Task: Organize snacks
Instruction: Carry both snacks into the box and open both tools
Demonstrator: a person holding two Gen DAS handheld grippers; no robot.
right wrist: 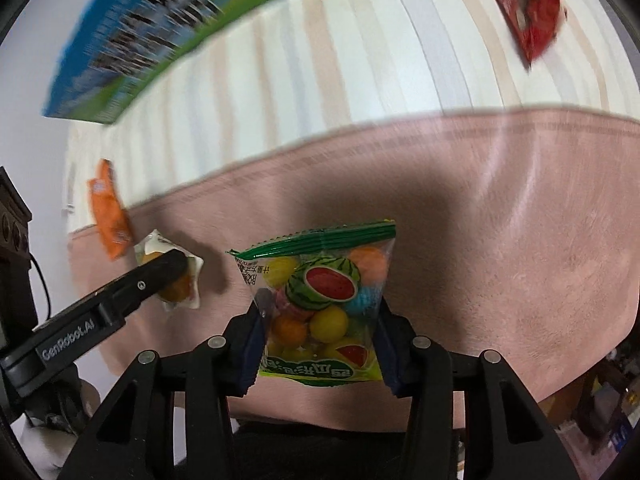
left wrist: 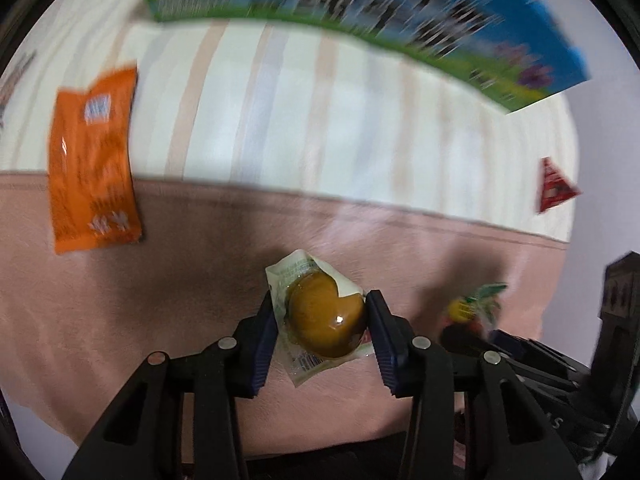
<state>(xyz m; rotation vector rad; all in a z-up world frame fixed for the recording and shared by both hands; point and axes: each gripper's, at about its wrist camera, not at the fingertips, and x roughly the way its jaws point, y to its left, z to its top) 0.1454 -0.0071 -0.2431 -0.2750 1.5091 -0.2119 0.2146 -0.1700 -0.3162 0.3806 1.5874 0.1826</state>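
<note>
1. The left gripper (left wrist: 326,330) pointed steeply down over the pink cloth (left wrist: 160,320), its blue pads (left wrist: 266,344) clamped on an egg pack (left wrist: 320,316). The pack's long axis ran away from the camera, one wrapper end beyond the fingertips, the other back toward the gripper body.
2. The right gripper (right wrist: 318,344) also pointed down, its fingers (right wrist: 250,344) closed on the sides of a candy bag (right wrist: 324,304). The bag's green sealed edge lay at the far end, its printed edge near the gripper.
3. Left to right in the left wrist view, an orange packet (left wrist: 94,160) lay across the seam between pink cloth and striped cloth (left wrist: 320,112), a green and blue box (left wrist: 360,12) stood at the far edge, and a red packet (left wrist: 554,186) lay at the right.
4. Nothing lay between the held snacks and the box. The two grippers hung close side by side, apart.
5. The egg looked glossy brown in clear and white film. The candy bag was clear, holding yellow, orange, pink and blue balls, with watermelon pictures.
</note>
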